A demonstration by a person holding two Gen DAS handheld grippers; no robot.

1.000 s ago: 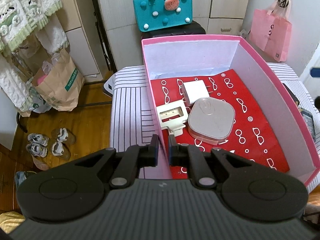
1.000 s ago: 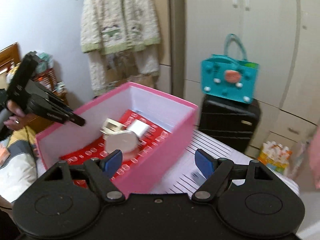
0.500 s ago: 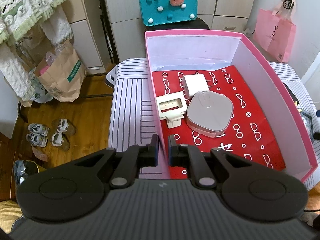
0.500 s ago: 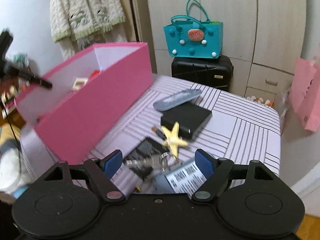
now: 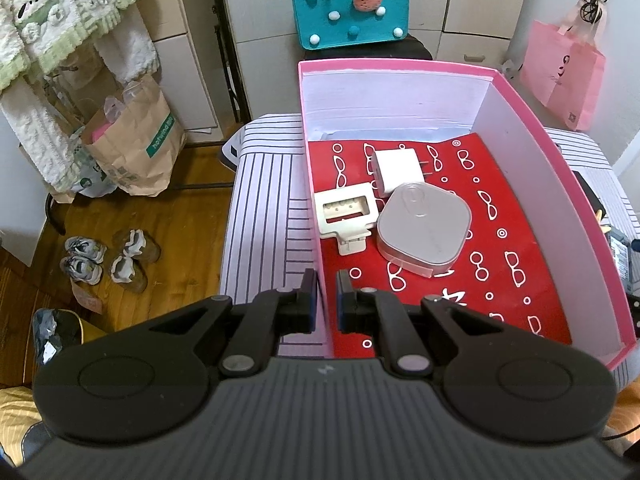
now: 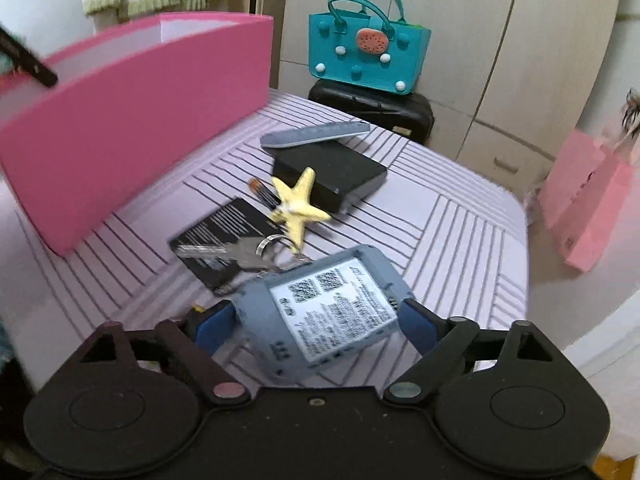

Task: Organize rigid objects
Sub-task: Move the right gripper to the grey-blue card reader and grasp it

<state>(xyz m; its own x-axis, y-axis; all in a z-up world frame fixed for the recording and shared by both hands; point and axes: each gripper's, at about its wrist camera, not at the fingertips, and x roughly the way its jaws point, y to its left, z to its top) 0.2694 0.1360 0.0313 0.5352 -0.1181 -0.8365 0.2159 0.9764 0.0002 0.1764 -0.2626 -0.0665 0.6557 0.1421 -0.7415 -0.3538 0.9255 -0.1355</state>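
My left gripper (image 5: 326, 304) is shut on the near left wall of the pink box (image 5: 400, 80). On the box's red lining lie a white charger (image 5: 396, 168), a cream plastic holder (image 5: 346, 212) and a grey rounded case (image 5: 424, 232). To the right of the pink box (image 6: 132, 112), my right gripper (image 6: 314, 326) hangs low over the striped table, jaws opening. A grey-blue labelled device (image 6: 332, 312) lies between its blue pads, not pressed. Beyond it lie keys (image 6: 240, 254) on a yellow starfish ring (image 6: 298, 204), a black card (image 6: 218, 240), a black box (image 6: 332, 176) and a grey remote (image 6: 316, 134).
The striped cloth (image 6: 460, 220) covers a small table with edges close on the right. A teal bag (image 6: 368, 56) sits on a black suitcase (image 6: 372, 108) behind it. A pink bag (image 6: 588, 200) hangs at right. On the floor at left are a paper bag (image 5: 132, 148) and shoes (image 5: 108, 260).
My right gripper swung from above the box down to the loose items beside it, and its jaws widened around the grey-blue device. The left gripper stayed clamped on the box wall.
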